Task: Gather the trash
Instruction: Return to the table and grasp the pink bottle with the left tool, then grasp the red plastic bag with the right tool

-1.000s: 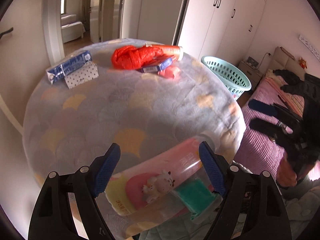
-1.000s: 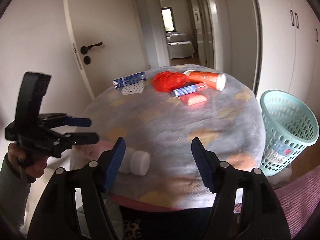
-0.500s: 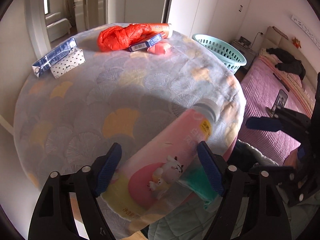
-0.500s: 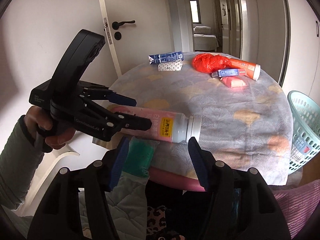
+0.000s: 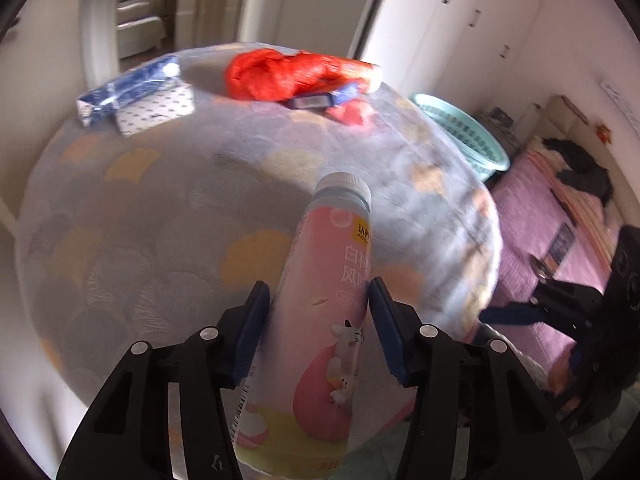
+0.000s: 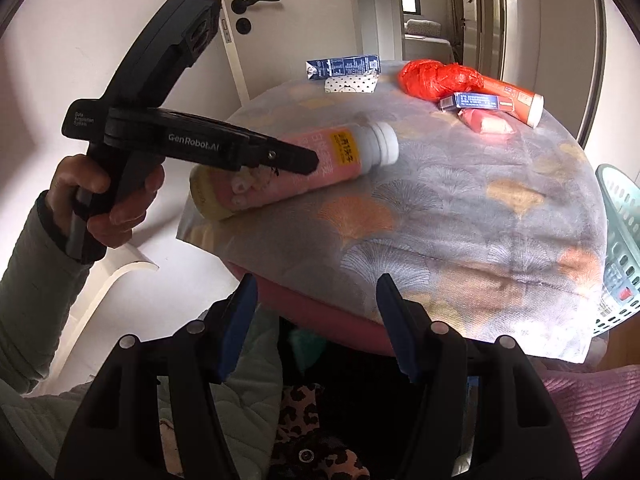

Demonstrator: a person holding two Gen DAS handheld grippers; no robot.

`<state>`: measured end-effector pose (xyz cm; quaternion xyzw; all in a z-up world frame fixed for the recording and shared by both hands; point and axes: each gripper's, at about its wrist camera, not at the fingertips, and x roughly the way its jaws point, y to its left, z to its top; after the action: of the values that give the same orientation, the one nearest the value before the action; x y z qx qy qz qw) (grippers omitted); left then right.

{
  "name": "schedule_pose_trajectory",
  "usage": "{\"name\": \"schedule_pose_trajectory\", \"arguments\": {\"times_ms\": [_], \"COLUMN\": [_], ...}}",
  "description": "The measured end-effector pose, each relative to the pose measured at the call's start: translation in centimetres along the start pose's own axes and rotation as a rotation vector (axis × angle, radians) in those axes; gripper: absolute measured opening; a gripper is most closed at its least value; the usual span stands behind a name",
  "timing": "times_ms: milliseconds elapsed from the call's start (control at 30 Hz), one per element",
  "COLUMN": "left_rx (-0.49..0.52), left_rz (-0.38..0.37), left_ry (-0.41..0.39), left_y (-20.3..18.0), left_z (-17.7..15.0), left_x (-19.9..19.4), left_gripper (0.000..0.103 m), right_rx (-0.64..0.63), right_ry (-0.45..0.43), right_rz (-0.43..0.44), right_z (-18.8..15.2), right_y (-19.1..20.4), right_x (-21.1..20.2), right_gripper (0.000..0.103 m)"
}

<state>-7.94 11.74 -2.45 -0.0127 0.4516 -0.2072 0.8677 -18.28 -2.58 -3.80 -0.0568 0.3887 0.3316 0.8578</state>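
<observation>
My left gripper (image 5: 316,312) is shut on a pink bottle (image 5: 320,320) with a white cap, held just above the near edge of the round table (image 5: 160,216). The bottle also shows in the right wrist view (image 6: 320,160), gripped by the left gripper (image 6: 296,162). My right gripper (image 6: 316,320) is open and empty, below the table's near edge. At the table's far side lie a red plastic bag (image 5: 280,74), a blue carton (image 5: 128,90), a dotted white pack (image 5: 156,110), a small blue box (image 5: 324,98), a pink packet (image 5: 352,114) and an orange tube (image 6: 516,96).
A teal laundry basket (image 5: 468,136) stands on the floor right of the table; it also shows in the right wrist view (image 6: 620,240). A bed with a pink cover (image 5: 560,220) lies at the right. A white door (image 6: 280,20) and wardrobes (image 5: 460,20) stand behind.
My left gripper has closed on the pink bottle and turned it, cap now pointing away over the table. My right gripper has dropped lower and stayed open.
</observation>
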Motion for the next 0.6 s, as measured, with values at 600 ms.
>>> {"name": "schedule_pose_trajectory", "arguments": {"times_ms": [600], "left_rx": [-0.118], "left_rz": [0.073], "left_ry": [-0.062], "left_y": [1.4], "left_z": [3.8], "left_x": [0.5], "left_gripper": [0.047], "right_rx": [0.181], "right_ry": [-0.139], "right_rz": [-0.211], "right_z": [11.1], "right_y": [-12.4], "right_x": [0.9], "right_gripper": [0.058]}}
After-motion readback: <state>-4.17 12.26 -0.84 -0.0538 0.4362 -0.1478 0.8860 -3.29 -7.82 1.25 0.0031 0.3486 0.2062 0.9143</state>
